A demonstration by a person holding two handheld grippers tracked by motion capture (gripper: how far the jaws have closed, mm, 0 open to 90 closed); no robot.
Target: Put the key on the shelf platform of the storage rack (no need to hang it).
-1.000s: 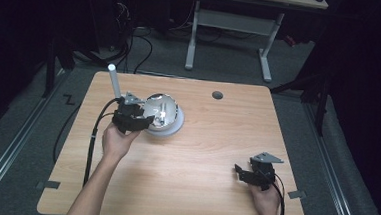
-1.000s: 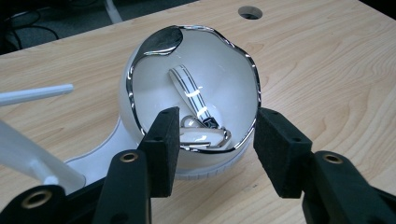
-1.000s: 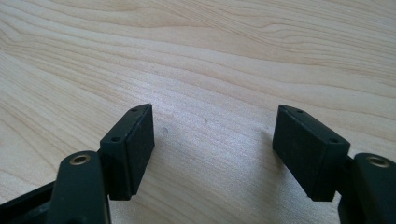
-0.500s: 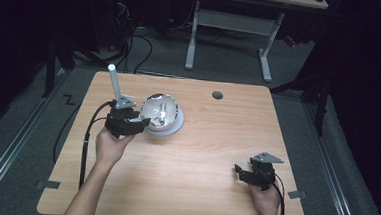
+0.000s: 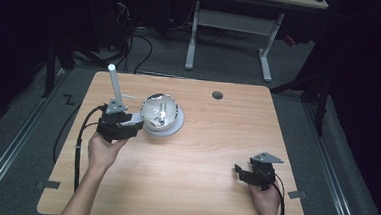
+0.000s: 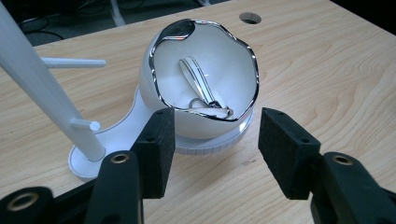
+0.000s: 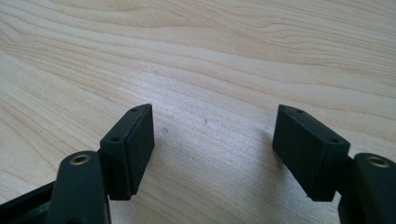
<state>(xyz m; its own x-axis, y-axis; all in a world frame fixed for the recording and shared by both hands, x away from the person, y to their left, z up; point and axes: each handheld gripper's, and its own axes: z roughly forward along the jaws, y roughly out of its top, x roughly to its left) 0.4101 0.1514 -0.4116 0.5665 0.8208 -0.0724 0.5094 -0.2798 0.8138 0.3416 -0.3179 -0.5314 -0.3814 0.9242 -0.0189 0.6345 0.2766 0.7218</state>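
Bowl [image 6: 205, 84], glossy white with wavy chrome rim, on round white base, left gripper [image 6: 215, 140] jaws just opening wide, nothing gripped, right gripper [image 7: 212, 149] gaping over pale wood table [image 7: 224, 56].

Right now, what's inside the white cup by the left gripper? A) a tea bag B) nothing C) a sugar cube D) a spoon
D: in the left gripper view a white spoon with dark edge lines lies inside the cup, its bowl down at the bottom and its handle leaning up the wall; the cup sits on a white saucer just ahead of the left gripper, whose jaws stand apart and off the cup.
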